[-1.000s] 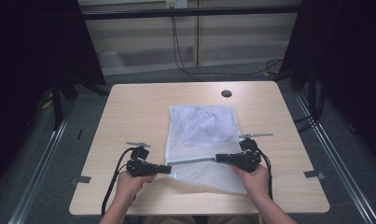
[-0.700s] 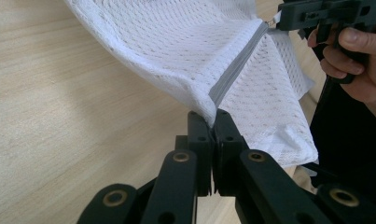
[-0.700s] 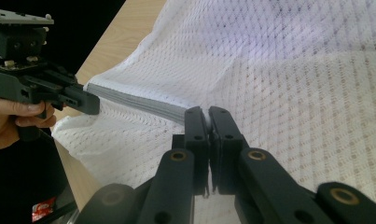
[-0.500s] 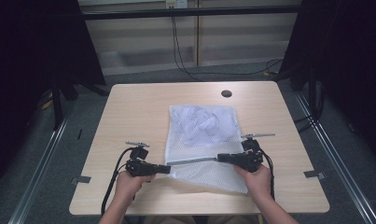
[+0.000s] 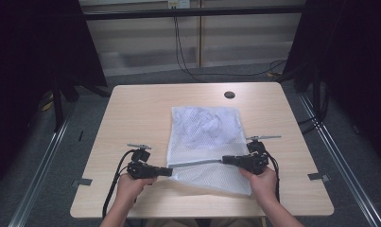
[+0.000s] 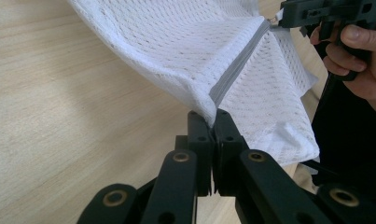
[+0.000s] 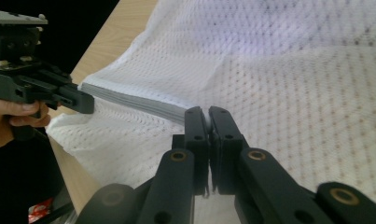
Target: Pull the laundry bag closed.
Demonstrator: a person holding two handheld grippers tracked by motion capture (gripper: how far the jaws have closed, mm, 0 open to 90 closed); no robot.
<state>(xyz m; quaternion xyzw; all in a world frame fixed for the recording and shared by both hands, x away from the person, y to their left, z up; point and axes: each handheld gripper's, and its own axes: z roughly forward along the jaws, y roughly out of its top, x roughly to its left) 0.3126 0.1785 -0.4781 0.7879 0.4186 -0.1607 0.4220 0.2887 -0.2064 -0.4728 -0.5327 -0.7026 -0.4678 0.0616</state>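
From the high view, a white mesh bag (image 5: 208,142) lay on the wooden table (image 5: 141,113), on the right half and close to the person's edge. The left gripper (image 5: 165,172) pinched one end of the grey zipper (image 5: 195,163). The right gripper (image 5: 227,160) pinched the other end. The zipper was pulled into a straight line between them, lifted a little off the table.

In the left gripper view, the jaws were squeezed tight on the bag's corner (image 6: 205,108), right where the zipper (image 6: 237,65) ended. The right gripper (image 6: 281,18) showed far off at the other end.

In the right gripper view, the jaws were tight too, on a small bit at the zipper's end (image 7: 205,117). The left gripper (image 7: 85,103) held the far end.

To do this step well, I think one claw should hold its corner firm while the other pulls level along the zipper, not up, so the mesh does not bunch.

The near table edge was close to the hands. There was lots of bare wood to the left and behind the bag. A small dark hole (image 5: 229,94) sat near the far edge, well apart.
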